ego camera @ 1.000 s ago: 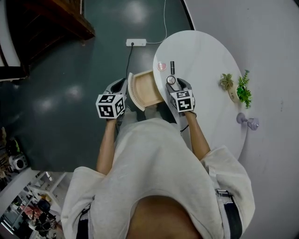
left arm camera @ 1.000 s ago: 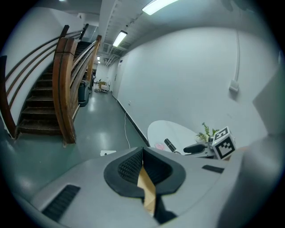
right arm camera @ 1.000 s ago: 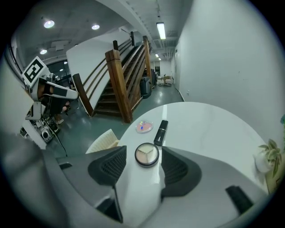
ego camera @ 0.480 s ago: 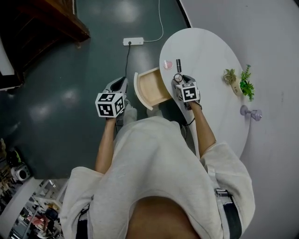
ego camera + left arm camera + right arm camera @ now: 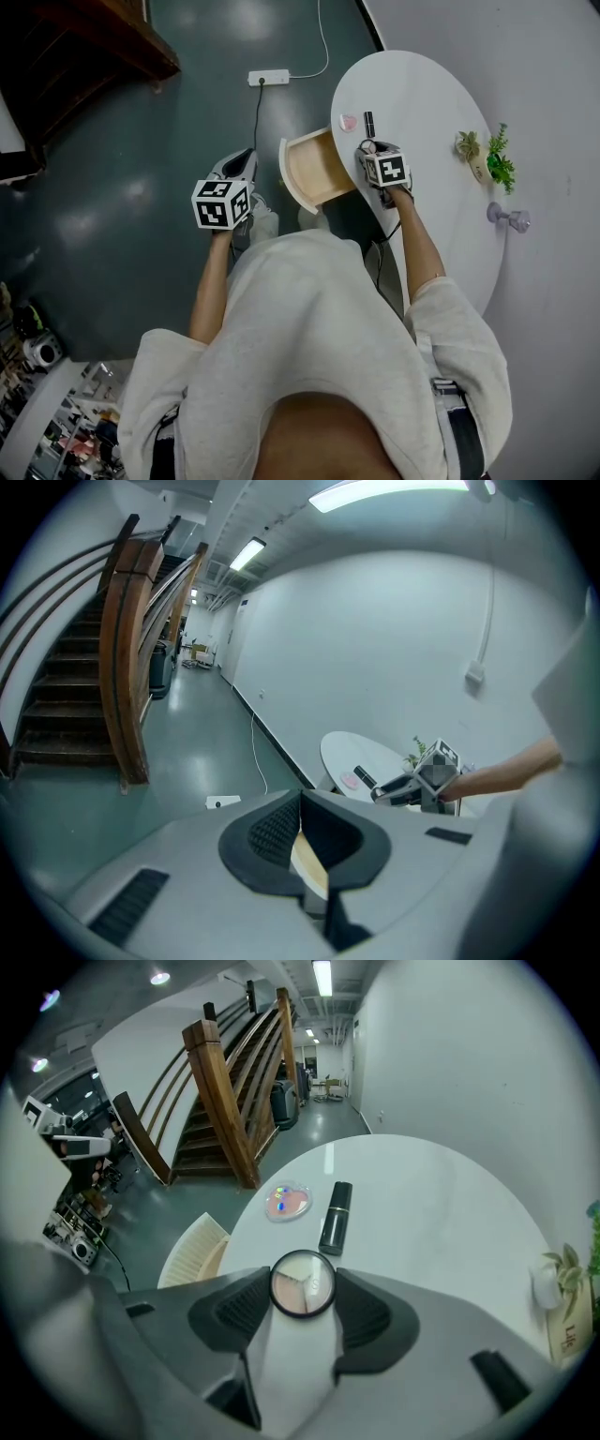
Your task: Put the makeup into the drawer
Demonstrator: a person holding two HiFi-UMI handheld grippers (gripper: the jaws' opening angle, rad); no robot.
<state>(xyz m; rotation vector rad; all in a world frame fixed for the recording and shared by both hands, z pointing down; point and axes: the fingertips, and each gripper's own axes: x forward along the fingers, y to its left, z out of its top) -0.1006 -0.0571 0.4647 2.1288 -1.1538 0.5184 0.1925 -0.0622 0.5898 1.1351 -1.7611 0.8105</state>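
Observation:
A round compact lies on the white table, and my right gripper is shut on it. Its jaws have just been closing, and both pads touch the compact's rim. Beyond it lie a black lipstick tube and a pink heart-shaped compact. The open wooden drawer sticks out from the table's left edge with nothing inside. My left gripper hangs over the floor to the left of the drawer. Its jaws meet at the tips and hold nothing.
Small potted plants and a purple knob-like object stand at the table's right side by the wall. A power strip with its cable lies on the dark floor. A wooden staircase rises at the far left.
My right gripper has sunk and tipped further down around the round compact. My left gripper has drawn away from the drawer to the left.

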